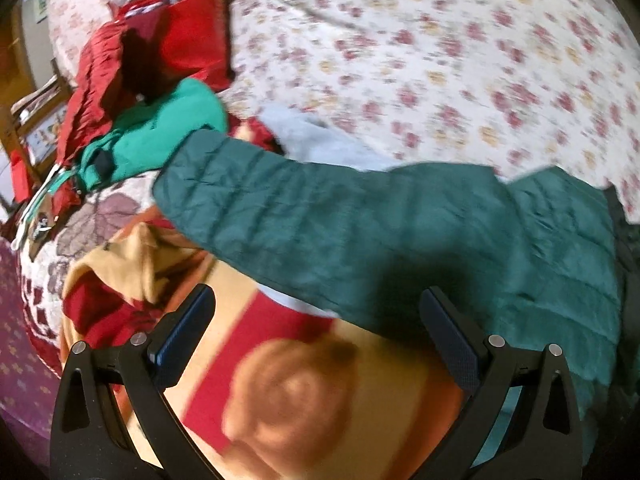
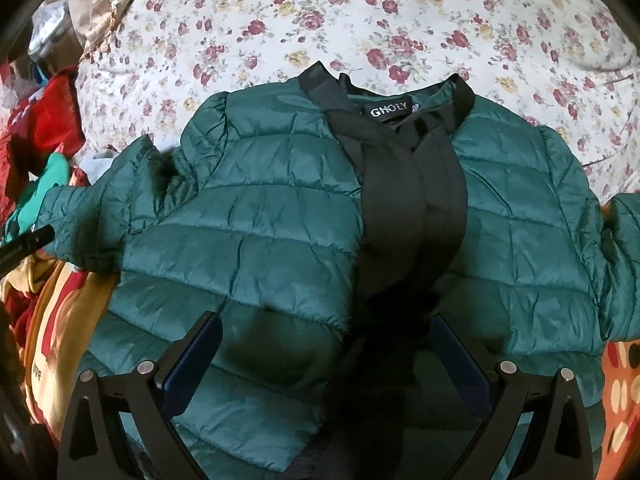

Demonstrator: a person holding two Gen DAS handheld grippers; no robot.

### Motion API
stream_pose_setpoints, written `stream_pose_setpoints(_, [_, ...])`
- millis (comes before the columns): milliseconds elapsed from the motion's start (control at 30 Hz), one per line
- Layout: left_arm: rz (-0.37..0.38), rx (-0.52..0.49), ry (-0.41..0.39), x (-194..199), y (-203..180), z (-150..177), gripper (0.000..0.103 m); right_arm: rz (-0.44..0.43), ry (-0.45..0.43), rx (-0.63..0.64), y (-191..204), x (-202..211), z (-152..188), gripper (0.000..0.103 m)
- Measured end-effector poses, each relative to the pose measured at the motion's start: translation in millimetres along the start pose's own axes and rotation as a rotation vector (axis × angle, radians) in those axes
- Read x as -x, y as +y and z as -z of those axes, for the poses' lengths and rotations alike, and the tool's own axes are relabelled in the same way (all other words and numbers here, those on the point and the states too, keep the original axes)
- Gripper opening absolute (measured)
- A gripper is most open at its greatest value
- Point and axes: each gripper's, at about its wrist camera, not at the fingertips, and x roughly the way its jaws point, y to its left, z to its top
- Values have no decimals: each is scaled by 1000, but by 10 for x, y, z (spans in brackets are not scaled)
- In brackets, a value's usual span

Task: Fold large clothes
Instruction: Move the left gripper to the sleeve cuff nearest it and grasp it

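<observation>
A dark green quilted puffer jacket (image 2: 256,232) lies front-up on the flowered bed, its black collar (image 2: 400,104) and black front placket (image 2: 408,208) pointing away from me. Its left sleeve (image 1: 320,216) stretches out sideways over other clothes. My left gripper (image 1: 320,304) hovers open just below that sleeve, with nothing between its fingers. Over the jacket's lower front, my right gripper (image 2: 328,328) is open and holds nothing. A dark tip of the left gripper (image 2: 32,240) shows at the left edge of the right wrist view.
A floral bedsheet (image 1: 440,60) covers the bed. Red garments (image 1: 160,48), a bright green garment (image 1: 168,128) and a yellow one (image 1: 120,264) are heaped at the left. An orange and red patterned blanket (image 1: 288,380) lies under my left gripper.
</observation>
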Motion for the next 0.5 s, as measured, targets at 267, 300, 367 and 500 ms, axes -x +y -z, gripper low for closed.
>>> stream_pose_setpoints(267, [-44,172,10,-402,806,-329,102,-17,11,-13,5,-32,41,103])
stream_pose_setpoints(300, [-49,192,14,-481,920,-393,102,-18,16,-8,18,-41,46,103])
stream_pose_setpoints(367, [-74,218,13,-614,1085,-484,102,-19,22,1,43,-55,52,103])
stream_pose_setpoints(500, [-114,282,-5,-872,1405,-625,102,-26,10,2,70,-68,53,103])
